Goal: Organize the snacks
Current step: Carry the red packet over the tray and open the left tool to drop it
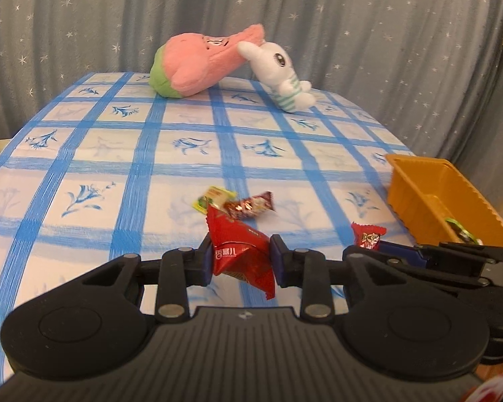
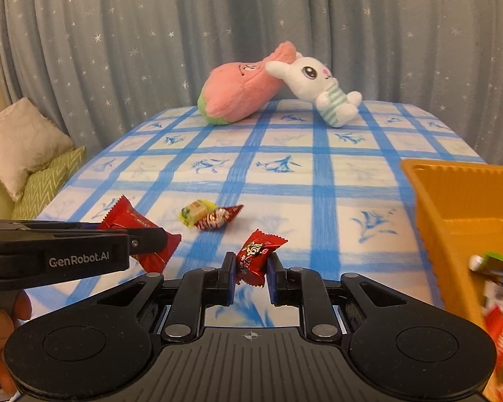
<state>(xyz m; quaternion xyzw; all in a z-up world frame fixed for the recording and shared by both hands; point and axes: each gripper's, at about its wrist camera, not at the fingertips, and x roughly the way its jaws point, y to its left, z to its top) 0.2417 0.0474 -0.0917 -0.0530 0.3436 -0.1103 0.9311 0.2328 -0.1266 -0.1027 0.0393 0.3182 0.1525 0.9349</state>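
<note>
My left gripper (image 1: pixel 240 261) is shut on a large red snack packet (image 1: pixel 241 251), which also shows in the right wrist view (image 2: pixel 141 231). My right gripper (image 2: pixel 250 269) is shut on a small red candy packet (image 2: pixel 256 254), seen from the left wrist view too (image 1: pixel 367 236). A yellow-green candy (image 1: pixel 213 197) and a dark red wrapped candy (image 1: pixel 249 205) lie together on the checked cloth beyond both grippers. An orange tray (image 2: pixel 452 201) at the right holds several snacks (image 2: pixel 496 268).
A pink plush (image 1: pixel 201 63) and a white rabbit plush (image 1: pixel 281 73) lie at the table's far end before a grey starred curtain. Cushions (image 2: pixel 20 144) sit off the table's left edge. The blue checked tablecloth (image 1: pixel 117 167) covers the table.
</note>
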